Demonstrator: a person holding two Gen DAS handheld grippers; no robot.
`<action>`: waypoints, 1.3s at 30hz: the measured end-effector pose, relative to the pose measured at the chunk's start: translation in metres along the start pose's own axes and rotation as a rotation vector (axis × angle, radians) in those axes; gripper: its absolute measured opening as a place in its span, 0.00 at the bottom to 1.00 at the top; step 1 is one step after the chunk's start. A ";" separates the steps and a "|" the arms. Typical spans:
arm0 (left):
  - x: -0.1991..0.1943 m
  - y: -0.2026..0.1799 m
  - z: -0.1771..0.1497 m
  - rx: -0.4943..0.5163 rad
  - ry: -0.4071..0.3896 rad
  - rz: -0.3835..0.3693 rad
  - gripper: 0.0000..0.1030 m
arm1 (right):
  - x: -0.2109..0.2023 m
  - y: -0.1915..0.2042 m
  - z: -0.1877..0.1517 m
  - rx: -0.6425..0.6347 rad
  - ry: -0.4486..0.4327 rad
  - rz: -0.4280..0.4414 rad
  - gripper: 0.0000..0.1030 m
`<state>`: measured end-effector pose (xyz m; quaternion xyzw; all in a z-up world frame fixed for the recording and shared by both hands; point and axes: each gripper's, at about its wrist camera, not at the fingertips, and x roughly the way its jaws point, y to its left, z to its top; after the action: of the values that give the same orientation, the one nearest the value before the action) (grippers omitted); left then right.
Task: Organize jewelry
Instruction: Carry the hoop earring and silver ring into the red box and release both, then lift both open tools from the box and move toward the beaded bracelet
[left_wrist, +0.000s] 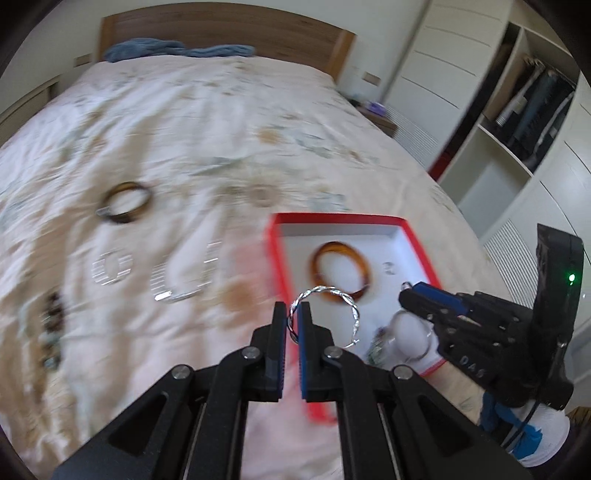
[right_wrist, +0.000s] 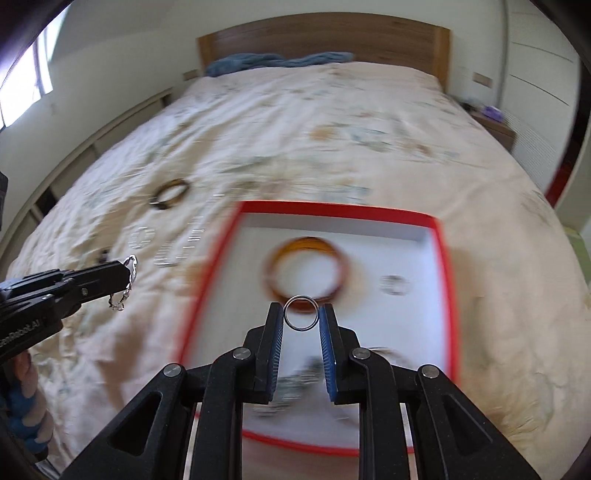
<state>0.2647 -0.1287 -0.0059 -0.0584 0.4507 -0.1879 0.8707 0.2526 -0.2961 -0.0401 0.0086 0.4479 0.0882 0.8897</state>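
Observation:
My left gripper (left_wrist: 294, 314) is shut on a twisted silver bangle (left_wrist: 341, 295), held above the near left edge of a red box (left_wrist: 332, 220) with a white inside. My right gripper (right_wrist: 301, 314) is shut on a small silver ring (right_wrist: 301, 313) and holds it over the same box (right_wrist: 332, 208). An amber bangle (left_wrist: 341, 271) and a small ring (right_wrist: 395, 285) lie in the box. A dark brown bangle (left_wrist: 125, 206) and silver pieces (left_wrist: 110, 271) lie on the bedspread to the left. The right gripper shows in the left wrist view (left_wrist: 410, 293); the left one shows in the right wrist view (right_wrist: 127, 273).
The bed (left_wrist: 184, 129) has a floral cream cover, a wooden headboard (left_wrist: 221, 26) and a blue cloth (left_wrist: 166, 50) at its far end. A beaded piece (left_wrist: 51, 328) lies at the left. An open wardrobe (left_wrist: 517, 122) stands to the right.

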 end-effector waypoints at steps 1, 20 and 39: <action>0.010 -0.008 0.004 0.011 0.010 -0.005 0.05 | 0.003 -0.010 0.001 0.006 0.005 -0.008 0.19; 0.145 -0.060 0.039 0.138 0.165 0.111 0.05 | 0.061 -0.060 -0.001 -0.058 0.122 -0.040 0.19; 0.107 -0.057 0.048 0.086 0.125 0.041 0.06 | 0.034 -0.053 -0.001 -0.058 0.117 -0.077 0.28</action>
<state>0.3443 -0.2250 -0.0441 0.0001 0.4967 -0.1927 0.8462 0.2796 -0.3430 -0.0724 -0.0393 0.4963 0.0673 0.8647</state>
